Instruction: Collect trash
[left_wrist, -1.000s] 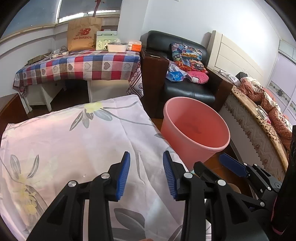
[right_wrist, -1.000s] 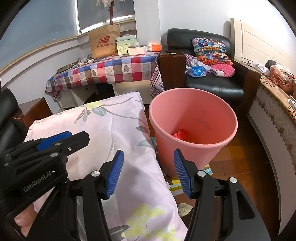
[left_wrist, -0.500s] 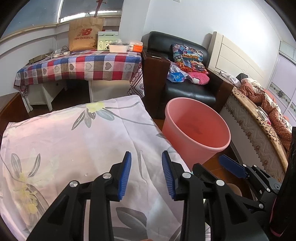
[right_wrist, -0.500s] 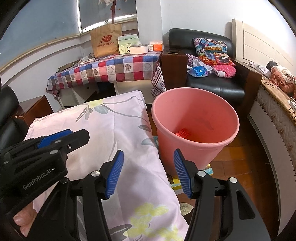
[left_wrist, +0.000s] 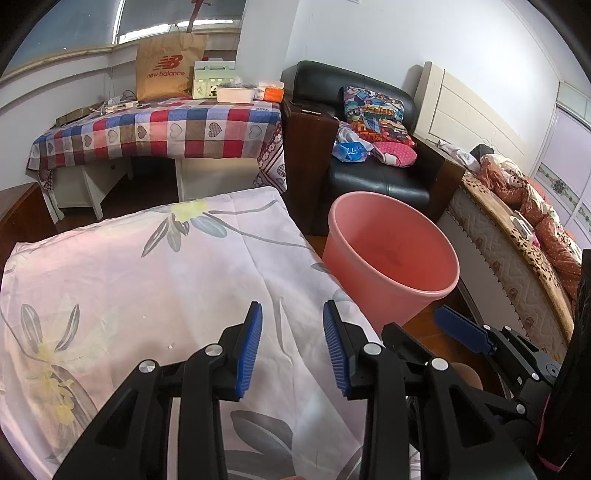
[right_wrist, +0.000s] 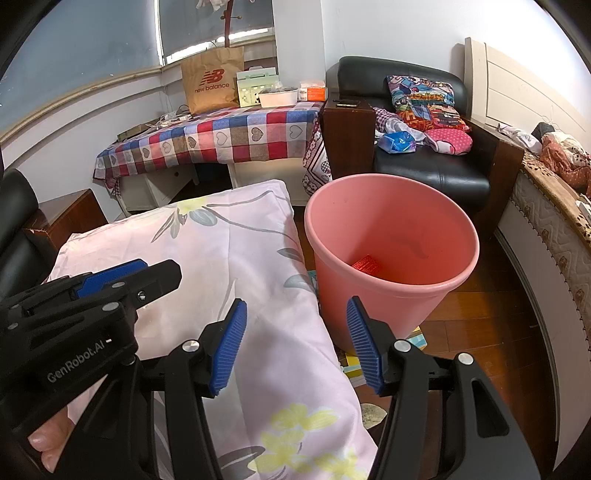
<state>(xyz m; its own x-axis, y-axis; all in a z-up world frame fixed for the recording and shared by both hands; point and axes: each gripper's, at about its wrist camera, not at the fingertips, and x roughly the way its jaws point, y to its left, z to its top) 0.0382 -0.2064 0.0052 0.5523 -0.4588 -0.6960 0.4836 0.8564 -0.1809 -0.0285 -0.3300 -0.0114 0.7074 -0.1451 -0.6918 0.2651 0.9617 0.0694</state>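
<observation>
Left gripper (left_wrist: 291, 347): jaws spread, moderate gap, nothing between the pads. It hangs over the floral cloth (left_wrist: 155, 288); can't tell if the tips touch it.

Right gripper (right_wrist: 295, 347): jaws spread wider, also holding nothing. Its left pad sits over the cloth edge, its right pad in front of the bin (right_wrist: 391, 288) wall.

Bin is pink, upright, on the wood floor (right_wrist: 491, 332), at 1 o'clock from the right gripper and 2 o'clock from the left. Just beside the cloth's right edge; touching or not, can't tell. One piece of trash, a red wrapper (right_wrist: 366, 264), lies at the bottom inside. Bin mouth open.

Edges: cloth's right edge runs from 12 toward 5 in the right wrist view and drops off next to the bin. Papers (right_wrist: 354, 365) on the floor at the bin's foot. Armchair (right_wrist: 428, 173) at 12 behind the bin, bed (right_wrist: 546, 236) at 3. Open floor only in the strip between bin and bed.

Checked worktop (left_wrist: 166, 129) far off at 11, carrying a paper bag (left_wrist: 166, 70).
</observation>
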